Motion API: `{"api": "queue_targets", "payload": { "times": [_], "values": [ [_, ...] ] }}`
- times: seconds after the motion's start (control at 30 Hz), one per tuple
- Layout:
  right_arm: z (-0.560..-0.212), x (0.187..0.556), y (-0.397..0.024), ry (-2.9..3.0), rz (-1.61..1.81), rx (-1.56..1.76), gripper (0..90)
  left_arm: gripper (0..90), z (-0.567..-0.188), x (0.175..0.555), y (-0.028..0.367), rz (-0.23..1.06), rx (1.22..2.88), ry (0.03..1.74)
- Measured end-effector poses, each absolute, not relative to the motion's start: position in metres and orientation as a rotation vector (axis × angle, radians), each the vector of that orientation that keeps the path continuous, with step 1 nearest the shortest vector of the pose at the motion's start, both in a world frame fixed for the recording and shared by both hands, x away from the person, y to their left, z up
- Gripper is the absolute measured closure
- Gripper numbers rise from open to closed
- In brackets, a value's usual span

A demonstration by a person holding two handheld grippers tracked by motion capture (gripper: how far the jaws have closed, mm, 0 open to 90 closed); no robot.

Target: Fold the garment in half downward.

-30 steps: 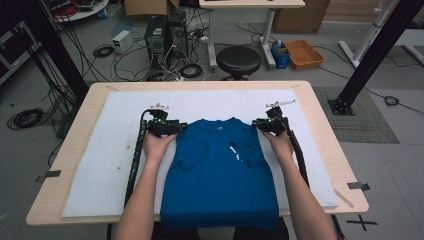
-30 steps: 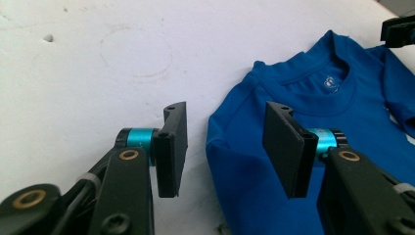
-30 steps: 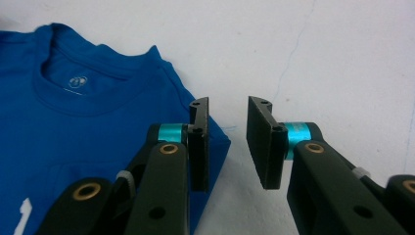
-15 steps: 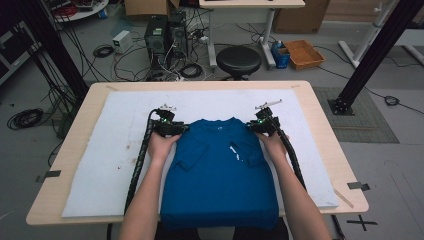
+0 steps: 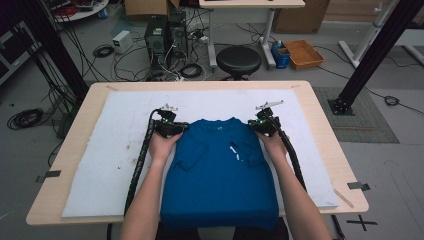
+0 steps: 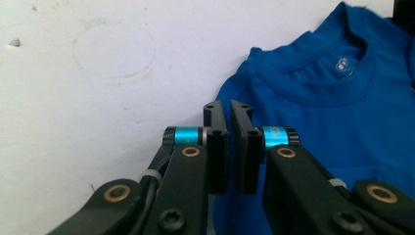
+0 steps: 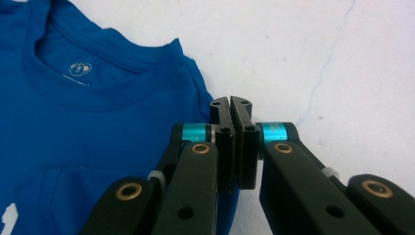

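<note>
Blue T-shirt [image 5: 220, 175] lies flat w/ sleeves folded in, on the white mat [image 5: 100, 160]. Left gripper [image 6: 229, 108] and right gripper [image 7: 230, 105] have just been closing, each now pinching a shoulder edge. Risk: the grip is thin, maybe top layer only, so the fabric can slip when lifted and the fold goes crooked.

A: How is the high view lit?
B: Dimly and evenly. The floor and the frame posts fall into near-darkness, and the white mat [image 5: 115, 150] is the brightest surface. Shadows are soft, with no clear direction. Detail is coarse and slightly grainy.

A: And the two gripper views?
B: Brighter, with the mat close to washed out. The blue shirt [image 6: 337, 122] is sharp and saturated. The near black linkages at the bottom edge are soft, and straight lines bow slightly toward the corners.
</note>
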State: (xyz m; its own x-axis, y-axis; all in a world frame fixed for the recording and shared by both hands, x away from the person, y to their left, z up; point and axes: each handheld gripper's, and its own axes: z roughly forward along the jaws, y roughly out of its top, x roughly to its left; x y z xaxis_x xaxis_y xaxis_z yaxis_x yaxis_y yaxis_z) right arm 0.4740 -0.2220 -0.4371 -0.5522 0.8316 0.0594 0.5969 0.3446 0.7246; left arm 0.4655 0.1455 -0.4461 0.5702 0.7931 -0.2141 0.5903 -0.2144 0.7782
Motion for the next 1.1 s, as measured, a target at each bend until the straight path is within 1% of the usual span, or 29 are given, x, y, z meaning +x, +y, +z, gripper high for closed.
{"api": "queue_targets", "payload": {
  "times": [0.3,0.63,0.77,1.0,1.1],
  "values": [
    [-0.423,0.464,-0.231,2.234,1.136,1.259,89.5,85.8,-0.431,0.457,0.151,0.317,1.883,1.057],
    [-0.397,0.438,-0.236,2.198,1.271,1.16,89.4,85.8,-0.411,0.43,0.154,0.371,1.843,0.926],
    [-0.391,0.421,-0.239,2.188,1.315,1.111,89.4,85.8,-0.401,0.411,0.157,0.397,1.842,0.842],
    [-0.391,0.389,-0.247,2.177,1.389,1.057,89.4,85.8,-0.392,0.374,0.157,0.414,1.855,0.7],
    [-0.391,0.372,-0.25,2.181,1.413,1.024,89.4,85.8,-0.392,0.356,0.158,0.4,1.858,0.651]
  ]
}}
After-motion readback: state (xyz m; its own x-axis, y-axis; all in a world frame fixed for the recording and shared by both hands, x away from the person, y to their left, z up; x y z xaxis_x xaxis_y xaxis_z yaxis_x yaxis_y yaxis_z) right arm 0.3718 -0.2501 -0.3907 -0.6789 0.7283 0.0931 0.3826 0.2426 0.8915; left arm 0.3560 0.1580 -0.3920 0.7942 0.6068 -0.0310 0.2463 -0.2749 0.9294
